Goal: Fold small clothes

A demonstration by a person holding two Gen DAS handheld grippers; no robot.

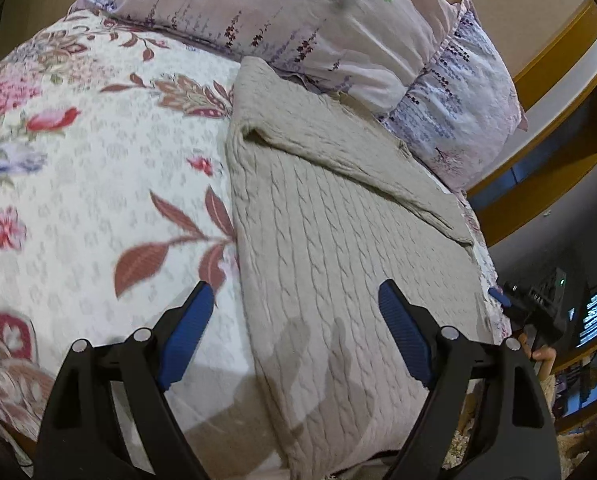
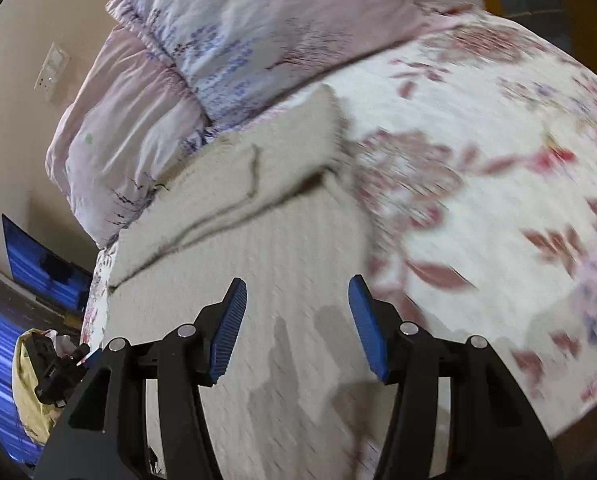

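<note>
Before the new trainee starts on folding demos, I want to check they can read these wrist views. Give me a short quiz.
1. True or false: the left gripper grips the beige knit sweater.
2. What lies beyond the sweater? A) lilac pillows B) a basket C) a chair
3. Fill in: the sweater's sleeve is folded ___ its body.

Key: 1 false, both it and the right gripper are open and empty; 2 A, the pillows; 3 across.
</note>
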